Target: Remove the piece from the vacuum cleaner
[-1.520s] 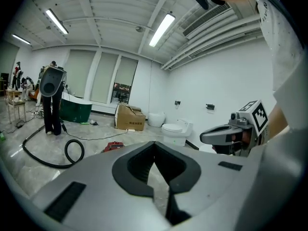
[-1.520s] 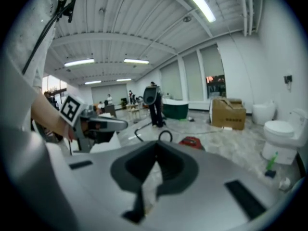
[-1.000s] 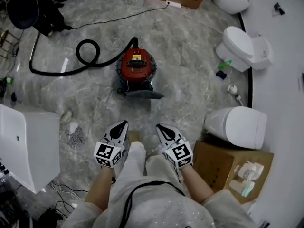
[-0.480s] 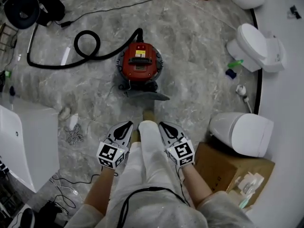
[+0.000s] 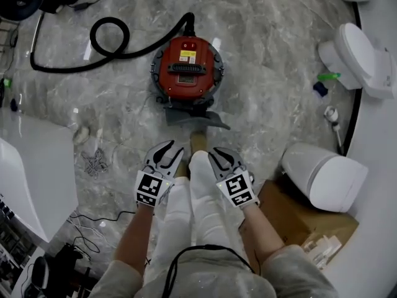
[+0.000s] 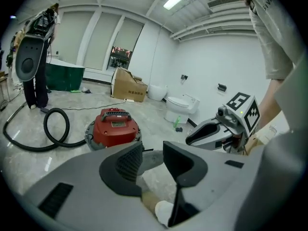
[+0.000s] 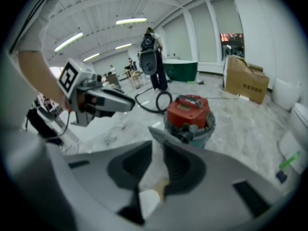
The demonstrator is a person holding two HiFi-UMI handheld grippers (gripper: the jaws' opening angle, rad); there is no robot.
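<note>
Grey marbled floor (image 5: 260, 73) of a showroom, with white toilets (image 5: 329, 176) and a cardboard box (image 5: 288, 213) along the right side. Item one: red vacuum cleaner (image 5: 188, 67), a round canister standing upright, with its black hose (image 5: 111, 39) looping away to the left. Item two, the task's thing: a grey wedge-shaped piece (image 5: 195, 115) joined to the canister's near side and resting on the floor just beyond the person's shoe (image 5: 197, 143). Item three: left gripper (image 5: 167, 154), whose jaws have just been opening, now moderately apart with nothing between them. Item four: right gripper (image 5: 218, 157), whose jaws have likewise just been opening, parted only narrowly and also empty. Both hang near the piece without touching it. Hazards, as judged: the right jaws' narrow gap may be too small for the wedge and could skid off its sloped face. A pull on the piece with nothing bracing the canister could drag or tip the whole vacuum, since it looks free to slide. The grippers sit close side by side and may knock together. The shoe lies in the path of a piece coming loose.
</note>
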